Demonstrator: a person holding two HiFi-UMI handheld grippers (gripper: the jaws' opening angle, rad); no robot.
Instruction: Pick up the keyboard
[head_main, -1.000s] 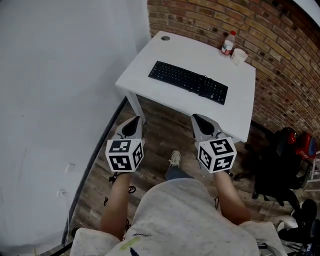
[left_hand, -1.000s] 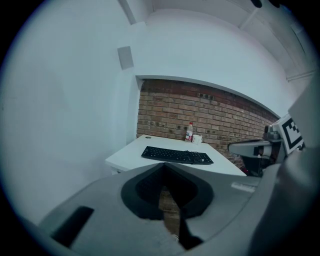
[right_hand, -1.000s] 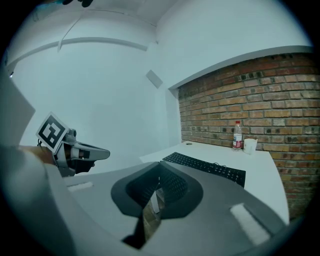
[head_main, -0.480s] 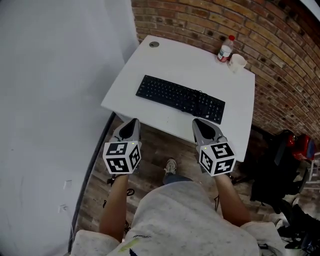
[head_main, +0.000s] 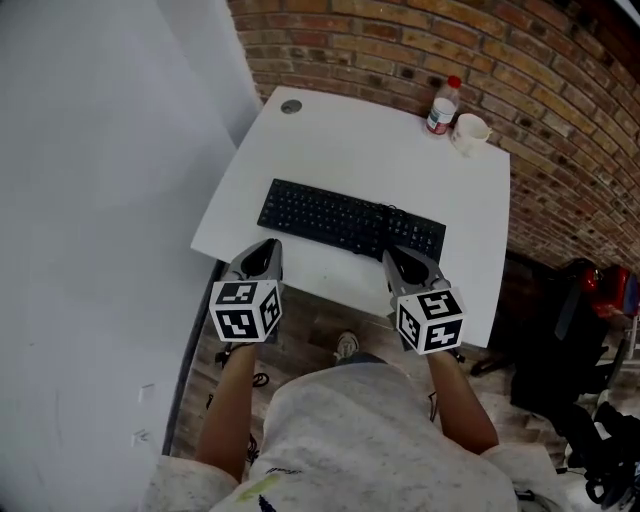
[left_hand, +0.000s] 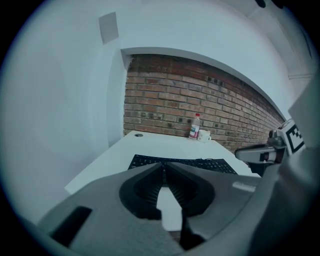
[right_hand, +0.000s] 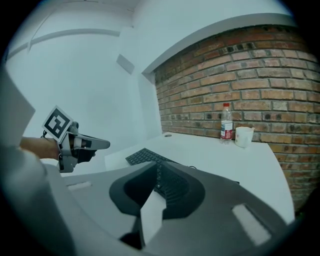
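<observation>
The keyboard (head_main: 350, 222) is black, long and flat, lying at a slant near the front edge of the white table (head_main: 400, 160), just beyond both grippers. At the back by the brick wall, a red-capped clear bottle (head_main: 440, 105) stands beside a white cup (head_main: 468, 130) whose contents cannot be made out. The left gripper (head_main: 264, 250) has its fingers together and empty; the right gripper (head_main: 401, 260) has its fingers just opening, nothing between them.

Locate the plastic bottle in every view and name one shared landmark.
Head view: bottle near the top, right of centre.
Left gripper view: bottle near centre, against the brick wall.
Right gripper view: bottle right of centre, mid-height.
Shared landmark: the white cup beside it.
</observation>
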